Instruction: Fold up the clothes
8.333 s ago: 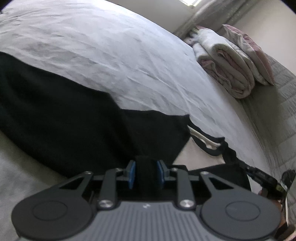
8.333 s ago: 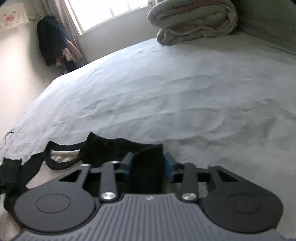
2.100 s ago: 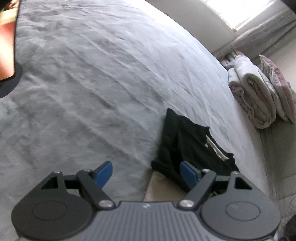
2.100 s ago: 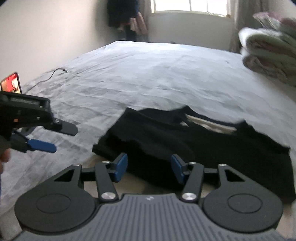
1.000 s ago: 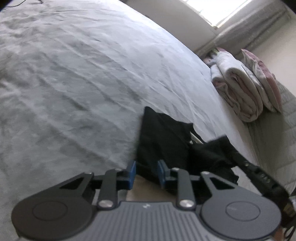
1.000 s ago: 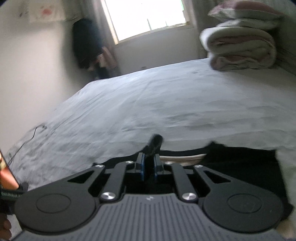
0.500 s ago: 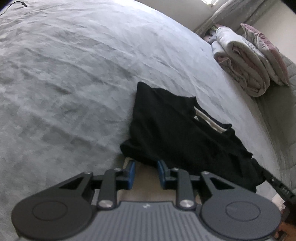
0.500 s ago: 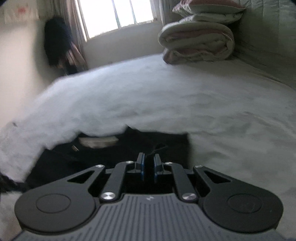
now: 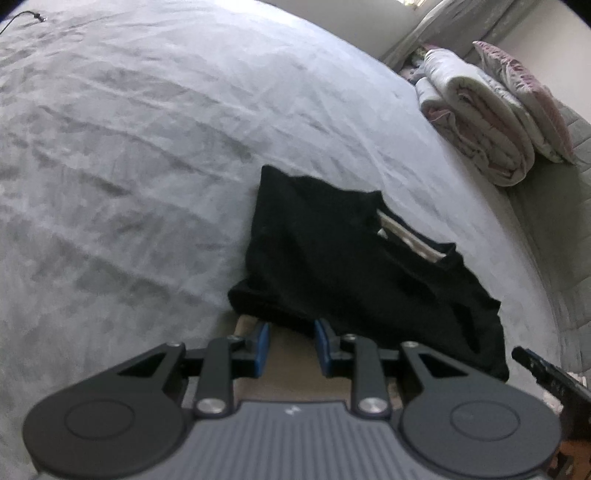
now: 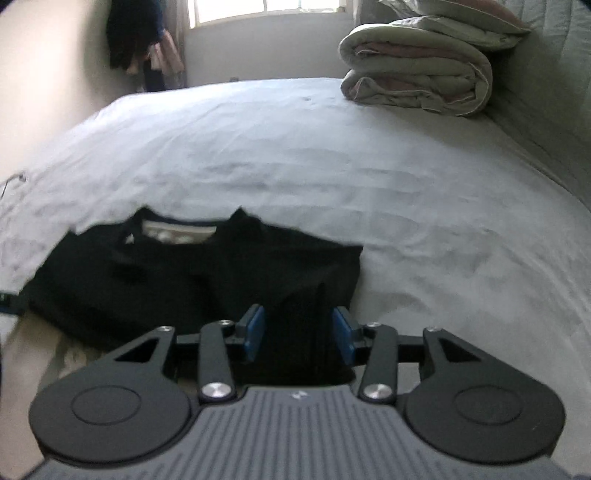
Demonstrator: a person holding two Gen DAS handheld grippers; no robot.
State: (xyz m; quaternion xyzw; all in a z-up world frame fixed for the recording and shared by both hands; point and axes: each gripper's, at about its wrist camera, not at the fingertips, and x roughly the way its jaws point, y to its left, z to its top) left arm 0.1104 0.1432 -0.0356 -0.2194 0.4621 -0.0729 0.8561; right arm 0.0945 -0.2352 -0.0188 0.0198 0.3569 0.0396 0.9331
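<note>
Black shirt [image 9: 354,266]: folded, lying flat on the grey bed sheet [image 9: 147,147], near the bed's front edge; pale inner collar showing.
Left claw [image 9: 290,345]: narrow gap, blue pads at the shirt's near hem; whether they pinch cloth cannot be told.
Right claw [image 10: 299,338]: jaws opening, a raised fold of the black shirt between the blue pads, not pressed.
Rolled quilt [image 10: 417,81]: far corner of the bed, a pillow [image 10: 454,22] on top.
Hanging clothes [image 10: 140,37]: beside the window [image 10: 266,7].
</note>
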